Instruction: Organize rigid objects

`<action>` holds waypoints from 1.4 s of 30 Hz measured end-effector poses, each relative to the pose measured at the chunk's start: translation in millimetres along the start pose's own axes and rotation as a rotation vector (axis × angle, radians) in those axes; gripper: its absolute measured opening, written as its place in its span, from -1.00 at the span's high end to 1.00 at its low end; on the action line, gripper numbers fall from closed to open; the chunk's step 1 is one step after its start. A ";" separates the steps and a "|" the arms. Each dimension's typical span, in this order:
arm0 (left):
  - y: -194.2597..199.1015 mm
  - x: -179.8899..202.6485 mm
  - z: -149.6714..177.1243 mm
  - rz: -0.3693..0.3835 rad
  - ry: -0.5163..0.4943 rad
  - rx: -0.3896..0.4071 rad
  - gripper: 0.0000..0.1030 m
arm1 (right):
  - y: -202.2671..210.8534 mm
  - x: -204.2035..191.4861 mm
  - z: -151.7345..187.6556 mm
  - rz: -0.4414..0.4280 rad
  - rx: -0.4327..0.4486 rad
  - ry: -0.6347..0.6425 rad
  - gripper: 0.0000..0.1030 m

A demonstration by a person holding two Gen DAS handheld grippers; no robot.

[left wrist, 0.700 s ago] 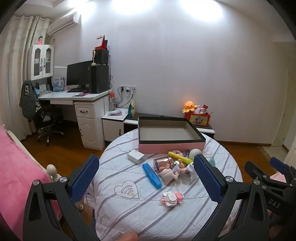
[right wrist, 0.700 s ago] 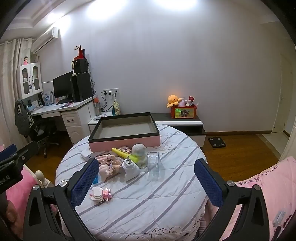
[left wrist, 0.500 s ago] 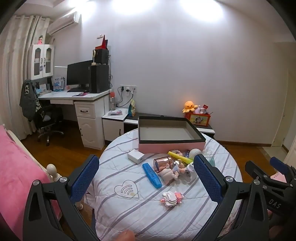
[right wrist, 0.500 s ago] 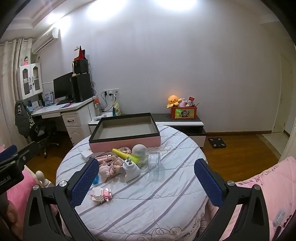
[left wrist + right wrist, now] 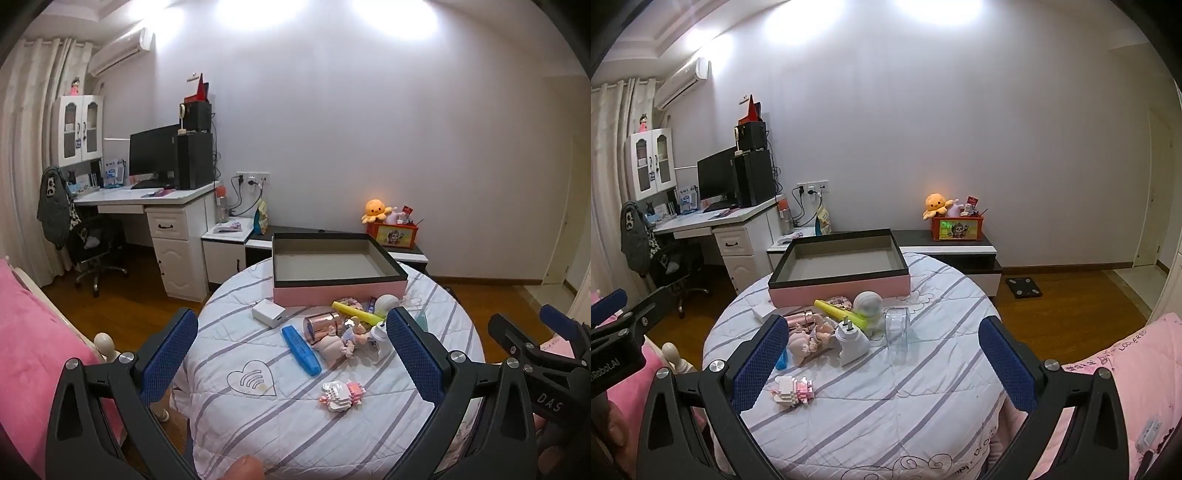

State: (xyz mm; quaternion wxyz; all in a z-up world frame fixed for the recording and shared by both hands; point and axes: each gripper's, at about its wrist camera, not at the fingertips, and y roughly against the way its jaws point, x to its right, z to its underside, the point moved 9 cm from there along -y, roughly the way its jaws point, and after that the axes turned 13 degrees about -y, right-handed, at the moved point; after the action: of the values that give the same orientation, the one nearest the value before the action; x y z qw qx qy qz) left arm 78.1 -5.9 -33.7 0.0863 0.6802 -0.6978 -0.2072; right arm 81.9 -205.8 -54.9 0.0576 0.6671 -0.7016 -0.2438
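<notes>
Table (image 5: 258, 424) same, both hand-held grippers unmoved — open

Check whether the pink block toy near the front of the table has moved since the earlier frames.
No. In the left wrist view the pink block toy lies in the same spot beside the heart print on the tablecloth as before.

A: Where is there room on the round table (image 5: 923, 424)?

B: The near half is bare cloth, apart from the pink brick toy (image 5: 793, 388) near left.

A: And further in?

B: A cluster blocks the middle: white charger (image 5: 851, 341), clear cup (image 5: 897, 329), doll (image 5: 805, 338), yellow marker (image 5: 842, 313). Right behind them the pink tray (image 5: 838, 273) walls the far side; its inside lies bare.
</notes>
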 end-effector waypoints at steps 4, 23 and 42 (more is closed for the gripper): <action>4.6 0.0 -4.0 -0.018 -0.009 0.011 -1.00 | 2.7 -0.6 -1.1 0.004 0.008 0.004 -1.00; 4.0 -1.2 -4.6 0.022 0.004 0.006 -1.00 | 3.8 0.1 -3.5 0.003 0.012 0.002 -1.00; 2.5 -0.5 -4.0 0.023 0.000 0.005 -1.00 | 3.0 2.6 -2.2 0.009 0.012 -0.002 -1.00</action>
State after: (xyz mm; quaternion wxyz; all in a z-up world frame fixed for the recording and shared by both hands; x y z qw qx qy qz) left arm 77.5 -6.1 -29.0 0.0871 0.6723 -0.7061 -0.2043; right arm 79.8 -209.0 -52.3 0.0540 0.6640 -0.7061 -0.2401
